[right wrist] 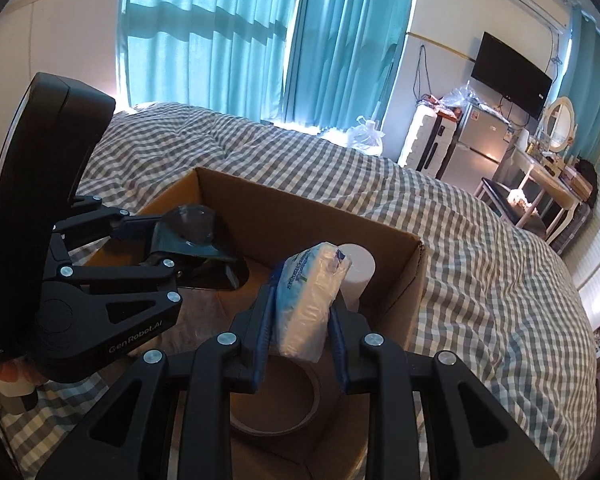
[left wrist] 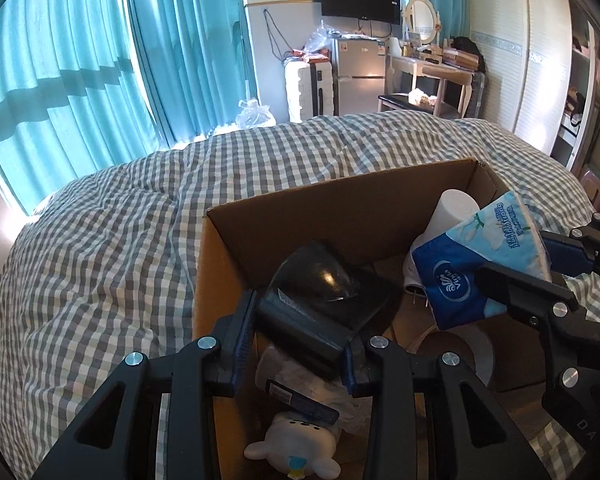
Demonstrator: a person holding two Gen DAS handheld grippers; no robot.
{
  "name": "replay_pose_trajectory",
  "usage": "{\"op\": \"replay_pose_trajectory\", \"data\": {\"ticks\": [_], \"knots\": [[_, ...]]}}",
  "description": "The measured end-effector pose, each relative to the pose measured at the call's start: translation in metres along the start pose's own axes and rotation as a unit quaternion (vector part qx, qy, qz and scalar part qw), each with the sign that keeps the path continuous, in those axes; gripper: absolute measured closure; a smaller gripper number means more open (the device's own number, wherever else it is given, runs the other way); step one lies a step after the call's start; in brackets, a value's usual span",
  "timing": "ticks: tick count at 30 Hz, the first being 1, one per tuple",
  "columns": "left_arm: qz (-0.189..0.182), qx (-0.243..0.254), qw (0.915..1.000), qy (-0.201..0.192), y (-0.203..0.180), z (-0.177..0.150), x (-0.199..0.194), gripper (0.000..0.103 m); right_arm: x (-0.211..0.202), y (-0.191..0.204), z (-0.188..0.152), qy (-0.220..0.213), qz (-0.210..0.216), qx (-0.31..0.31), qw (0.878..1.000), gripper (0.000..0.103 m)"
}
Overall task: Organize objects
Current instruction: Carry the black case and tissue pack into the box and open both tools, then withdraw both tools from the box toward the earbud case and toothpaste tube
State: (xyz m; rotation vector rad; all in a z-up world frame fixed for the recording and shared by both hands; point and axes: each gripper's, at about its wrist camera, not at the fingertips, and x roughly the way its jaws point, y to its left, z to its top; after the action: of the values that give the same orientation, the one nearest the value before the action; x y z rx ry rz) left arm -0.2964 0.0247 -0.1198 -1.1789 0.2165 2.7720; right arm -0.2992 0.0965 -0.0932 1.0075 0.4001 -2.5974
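Observation:
An open cardboard box (left wrist: 340,204) stands on a checked bed. In the left wrist view my left gripper (left wrist: 300,332) is shut on a black object with a clear domed cover (left wrist: 328,292), held over the box's left half. The right gripper (left wrist: 536,264) comes in from the right, shut on a blue and white tissue pack (left wrist: 472,264). In the right wrist view the tissue pack (right wrist: 312,300) stands upright between the right gripper (right wrist: 300,320) pads, above a tape roll (right wrist: 272,400). The left gripper (right wrist: 156,242) holds the black object (right wrist: 196,240) at the box's left side.
Inside the box lie a white paper roll (left wrist: 456,208), a white seal toy (left wrist: 296,448) and a plastic-wrapped item (left wrist: 300,384). The checked duvet (left wrist: 120,240) surrounds the box. Teal curtains, a fridge (left wrist: 360,76), a TV and a dressing table stand far behind.

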Motion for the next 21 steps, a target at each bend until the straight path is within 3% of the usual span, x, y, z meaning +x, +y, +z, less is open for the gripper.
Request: {"op": "replay_pose_trajectory", "data": {"ticks": [4, 8, 10, 13, 19, 21], "knots": [[-0.004, 0.001, 1.0000, -0.007, 0.000, -0.002, -0.005, 0.065, -0.004, -0.003, -0.004, 0.001, 0.007, 0.015, 1.000, 0.076], [-0.006, 0.008, 0.9999, -0.014, -0.001, -0.004, -0.014, 0.051, -0.014, -0.006, -0.006, -0.008, 0.012, 0.028, 1.000, 0.069], [-0.008, 0.011, 0.9998, -0.015, -0.004, -0.005, -0.019, 0.045, -0.022, -0.006, -0.006, -0.014, 0.008, 0.032, 0.999, 0.055], [-0.006, 0.014, 0.9997, -0.017, -0.007, -0.006, -0.028, 0.031, -0.040, -0.012, -0.006, -0.031, 0.009, 0.046, 0.998, 0.046], [-0.013, 0.010, 0.9989, -0.045, -0.009, -0.009, -0.073, 0.012, -0.089, -0.019, -0.011, -0.060, 0.004, 0.076, 0.995, 0.036], [-0.013, 0.004, 0.9986, -0.052, -0.008, -0.010, -0.089, 0.011, -0.109, -0.022, -0.012, -0.069, 0.003, 0.085, 0.994, 0.033]]}}
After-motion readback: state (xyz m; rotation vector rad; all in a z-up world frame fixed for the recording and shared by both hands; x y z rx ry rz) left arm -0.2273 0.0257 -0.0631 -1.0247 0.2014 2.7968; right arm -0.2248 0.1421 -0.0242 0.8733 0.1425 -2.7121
